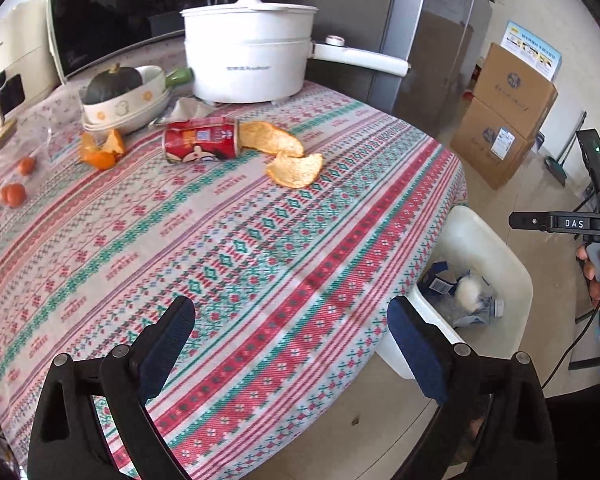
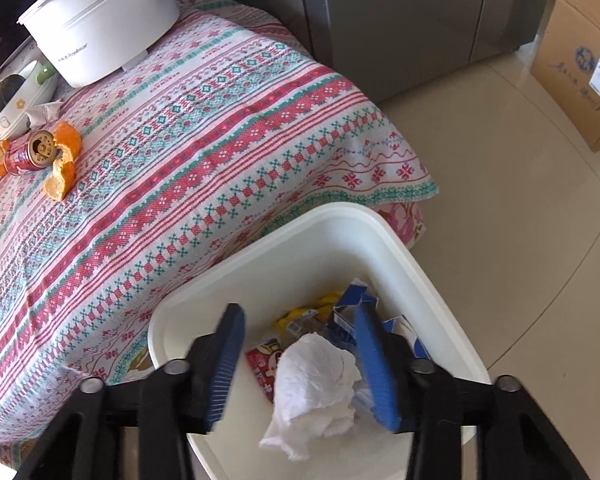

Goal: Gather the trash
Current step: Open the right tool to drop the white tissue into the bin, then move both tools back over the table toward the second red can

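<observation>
My right gripper (image 2: 298, 312) stands open over the white bin (image 2: 300, 220) beside the table. A crumpled white tissue (image 2: 316, 384) sits between and below its blue pads, with a gap on the left side. Wrappers and a blue carton lie under it in the bin. My left gripper (image 1: 291, 308) is wide open above the patterned tablecloth (image 1: 260, 240), holding nothing. Far across the table lie a dented red can (image 1: 200, 144), two pale peel pieces (image 1: 296, 168) by its mouth and an orange peel (image 1: 102, 148) on its left. The bin (image 1: 484, 232) stands at the table's right edge.
A white electric pot (image 1: 248, 56) and a bowl with a dark squash (image 1: 120, 96) stand at the back, in front of a microwave (image 1: 112, 12). Small tangerines (image 1: 12, 194) lie at the left. A grey fridge (image 1: 420, 40) and cardboard boxes (image 1: 508, 112) stand on the floor beyond.
</observation>
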`<state>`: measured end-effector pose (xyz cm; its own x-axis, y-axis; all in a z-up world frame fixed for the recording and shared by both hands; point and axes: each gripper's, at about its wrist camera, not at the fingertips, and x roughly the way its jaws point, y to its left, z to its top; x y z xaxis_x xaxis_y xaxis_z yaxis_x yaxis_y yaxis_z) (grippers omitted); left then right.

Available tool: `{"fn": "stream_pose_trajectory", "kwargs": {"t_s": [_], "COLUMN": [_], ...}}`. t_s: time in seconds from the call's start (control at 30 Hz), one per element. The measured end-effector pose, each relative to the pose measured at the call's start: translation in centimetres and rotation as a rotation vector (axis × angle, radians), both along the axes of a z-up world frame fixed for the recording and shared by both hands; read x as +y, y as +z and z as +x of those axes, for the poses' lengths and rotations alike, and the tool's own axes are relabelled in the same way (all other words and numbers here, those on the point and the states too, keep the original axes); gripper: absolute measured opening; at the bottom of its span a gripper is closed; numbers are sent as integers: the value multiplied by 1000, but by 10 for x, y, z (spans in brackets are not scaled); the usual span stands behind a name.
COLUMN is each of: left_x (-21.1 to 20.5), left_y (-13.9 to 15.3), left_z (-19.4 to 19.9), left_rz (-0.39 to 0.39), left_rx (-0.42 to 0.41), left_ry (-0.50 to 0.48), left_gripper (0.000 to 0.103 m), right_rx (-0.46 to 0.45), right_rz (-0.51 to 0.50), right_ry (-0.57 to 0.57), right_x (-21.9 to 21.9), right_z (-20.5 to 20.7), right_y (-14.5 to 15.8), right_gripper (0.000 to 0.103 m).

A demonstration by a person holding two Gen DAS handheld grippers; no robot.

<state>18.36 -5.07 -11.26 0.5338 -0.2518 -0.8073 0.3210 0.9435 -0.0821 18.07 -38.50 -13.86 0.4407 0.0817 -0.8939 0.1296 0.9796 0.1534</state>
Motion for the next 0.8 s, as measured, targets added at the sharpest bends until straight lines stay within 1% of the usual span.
{"fn": "stream_pose_trajectory", "kwargs": {"t_s": [0.17,0.33,0.43,0.57,0.7,0.73,0.8], "left_x": [29,53,60,63,71,72,71], "left_y": [3,4,5,4,2,1,0], "left_z": [0,5,6,8,15,20,33], "left_rz": [-2,-58,-62,-43,-25,-9,51], "left_rx": [-3,15,11,3,0,4,-5], "left_ry": [55,137,171,199,220,211,193], "left_gripper": [98,98,98,98,98,98,98], "right_rx": [-24,-39,-48,-56,-73,-76,-77], "right_rz": [8,9,0,5,38,52,75], "right_ry": [14,34,51,69,80,86,106], "right_x": [18,40,55,75,93,98,108], "right_z": [4,11,16,26,40,44,56], "right_y": [8,12,14,14,15,15,15], "right_gripper": [70,75,77,78,79,79,79]}}
